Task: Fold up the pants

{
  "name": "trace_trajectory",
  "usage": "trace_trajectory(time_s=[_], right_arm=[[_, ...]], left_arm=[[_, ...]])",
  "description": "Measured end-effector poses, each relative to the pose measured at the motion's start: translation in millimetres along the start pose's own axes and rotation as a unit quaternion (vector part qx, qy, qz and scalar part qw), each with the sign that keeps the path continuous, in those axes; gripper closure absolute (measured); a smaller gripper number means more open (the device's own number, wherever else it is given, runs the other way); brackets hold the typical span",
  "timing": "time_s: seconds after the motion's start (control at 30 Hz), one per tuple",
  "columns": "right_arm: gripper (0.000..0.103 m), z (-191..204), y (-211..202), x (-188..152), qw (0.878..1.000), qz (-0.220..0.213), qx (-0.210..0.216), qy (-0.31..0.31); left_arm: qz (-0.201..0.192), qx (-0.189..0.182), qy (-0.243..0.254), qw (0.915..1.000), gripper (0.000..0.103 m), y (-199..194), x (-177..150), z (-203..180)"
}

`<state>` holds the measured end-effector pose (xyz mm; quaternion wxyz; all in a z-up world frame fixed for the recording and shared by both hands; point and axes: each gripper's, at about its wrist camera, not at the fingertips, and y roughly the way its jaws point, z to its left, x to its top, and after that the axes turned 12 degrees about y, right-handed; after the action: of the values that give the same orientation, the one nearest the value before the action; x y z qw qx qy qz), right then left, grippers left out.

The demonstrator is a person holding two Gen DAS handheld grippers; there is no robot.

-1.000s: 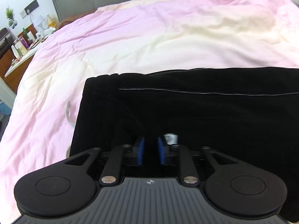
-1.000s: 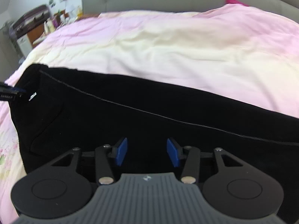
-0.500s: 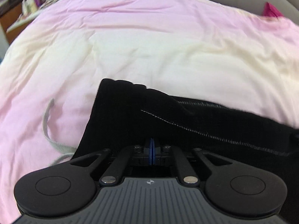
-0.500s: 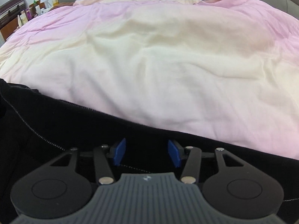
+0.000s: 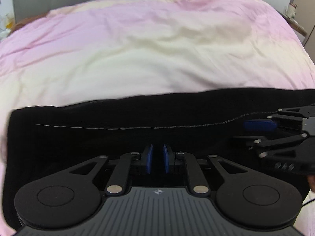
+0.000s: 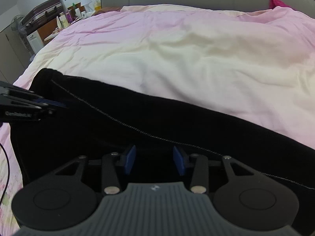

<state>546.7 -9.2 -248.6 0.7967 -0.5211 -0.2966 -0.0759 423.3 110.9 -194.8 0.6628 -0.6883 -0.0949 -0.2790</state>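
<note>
black pants [image 5: 137,135] flat on pink bed [image 5: 149,59]; left gripper [image 5: 157,158] fingers slightly apart, right gripper [image 6: 154,159] fingers wide, both holding nothing.

Each matte black plastic two-finger tool, left [image 5: 157,161] and right [image 6: 154,162], has flat blue rubber pads [image 5: 149,158], slim black linkage arms with silver round pivot screws [image 5: 113,188], two round black discs and a grey ribbed housing [image 6: 154,204] bearing a small white logo.
</note>
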Motion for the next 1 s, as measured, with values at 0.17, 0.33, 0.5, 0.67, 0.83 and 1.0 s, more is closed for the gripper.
trace_trajectory(time_s=[0.17, 0.33, 0.5, 0.67, 0.83, 1.0], right_arm=[[0.065, 4.2, 23.3, 0.0, 0.999, -0.003, -0.033, 0.007], [0.071, -3.8, 48.5, 20.3, 0.998, -0.016, -0.062, 0.020], [0.070, -10.5, 35.2, 25.0, 0.997, -0.017, -0.064, 0.025], [0.065, -53.8, -21.3, 2.1, 0.997, -0.022, -0.062, 0.045], [0.058, -117.1, -95.0, -32.7, 0.992, -0.028, -0.083, 0.089], [0.053, -182.8, -170.9, -79.3, 0.982, -0.048, -0.121, 0.134]], left_arm=[[0.002, 0.021, -0.042, 0.9989, 0.091, 38.0, 12.6, -1.2], [0.011, 0.036, -0.069, 0.9969, 0.096, 53.6, 25.2, 4.6], [0.014, 0.046, -0.073, 0.9962, 0.097, 41.4, 28.4, 0.2], [-0.009, 0.043, -0.065, 0.9970, 0.078, -3.9, 16.8, -15.5], [-0.018, 0.021, -0.082, 0.9962, 0.072, -53.1, -10.4, -49.5], [-0.033, -0.019, -0.163, 0.9860, 0.060, -86.9, -60.1, -81.0]])
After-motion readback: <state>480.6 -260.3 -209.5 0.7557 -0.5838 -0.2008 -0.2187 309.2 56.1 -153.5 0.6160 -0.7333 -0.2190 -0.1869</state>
